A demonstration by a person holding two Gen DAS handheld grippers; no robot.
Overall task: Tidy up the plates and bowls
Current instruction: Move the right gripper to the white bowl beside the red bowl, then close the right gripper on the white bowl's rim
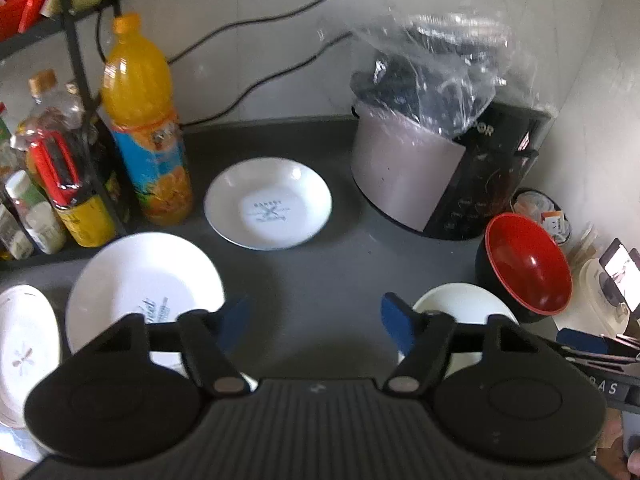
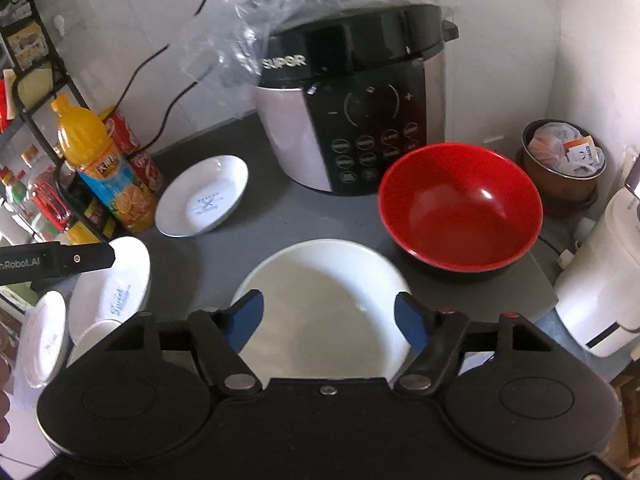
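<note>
- Your white bowl sits at the near edge of the grey tabletop, directly beneath your right claw, whose blue fingers are spread apart over its rim and hold nothing.
- Your red bowl stands just beside the white bowl, to its right and further back, in front of the rice cooker.
- Your left claw is also apart and empty, above bare tabletop.
- A printed white plate lies ahead of your left claw, near the orange juice bottle.
- A second white plate lies under its left finger, with a third plate at the far left.
</note>
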